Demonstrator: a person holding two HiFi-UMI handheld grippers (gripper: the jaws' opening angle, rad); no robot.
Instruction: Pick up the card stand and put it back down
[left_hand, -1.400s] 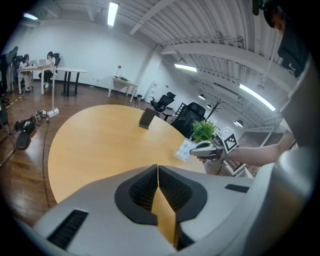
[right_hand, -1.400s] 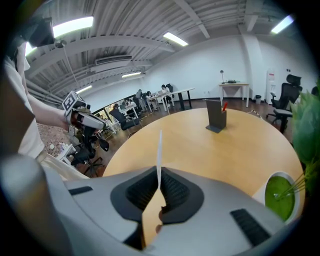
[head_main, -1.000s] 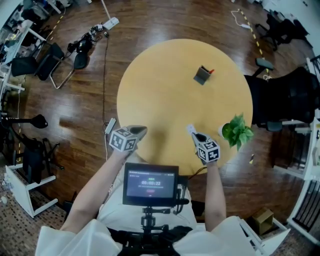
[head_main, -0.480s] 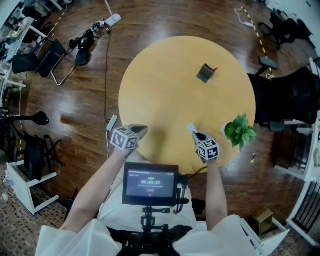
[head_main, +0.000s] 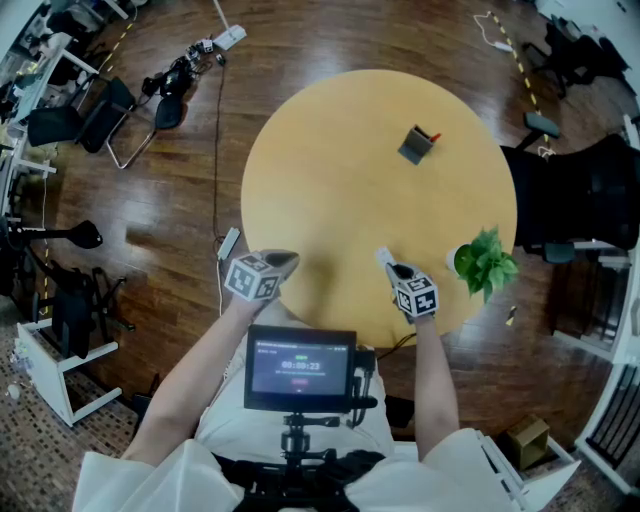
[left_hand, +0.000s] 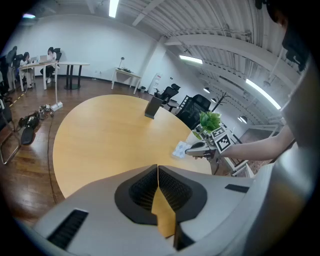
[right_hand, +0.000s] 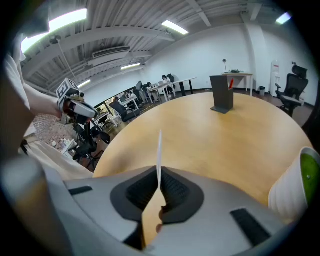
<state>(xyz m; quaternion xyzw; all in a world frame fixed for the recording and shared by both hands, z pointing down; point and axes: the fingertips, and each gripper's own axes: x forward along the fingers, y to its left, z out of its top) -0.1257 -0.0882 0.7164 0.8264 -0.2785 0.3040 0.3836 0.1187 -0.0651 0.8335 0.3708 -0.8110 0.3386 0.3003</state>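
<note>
The card stand (head_main: 416, 145), a small dark grey block with a red tip beside it, stands on the far right part of the round yellow table (head_main: 330, 170); it also shows in the left gripper view (left_hand: 152, 106) and the right gripper view (right_hand: 222, 94). My right gripper (head_main: 390, 266) is low over the near edge, shut on a thin white card (right_hand: 159, 147) that stands edge-on between the jaws (right_hand: 159, 172). The left gripper view shows that card flat (left_hand: 180, 149). My left gripper (head_main: 281, 262) hovers at the near left edge, shut on nothing (left_hand: 157, 169).
A potted green plant (head_main: 484, 264) in a white pot (right_hand: 299, 186) stands at the table's right edge, close to my right gripper. Office chairs (head_main: 100, 120) and cables (head_main: 215, 120) lie on the wooden floor around the table. A monitor (head_main: 301, 366) is mounted at my chest.
My right gripper has sunk a little toward the table with the white card still in it. The left gripper has stayed in place. The card stand has not moved.
</note>
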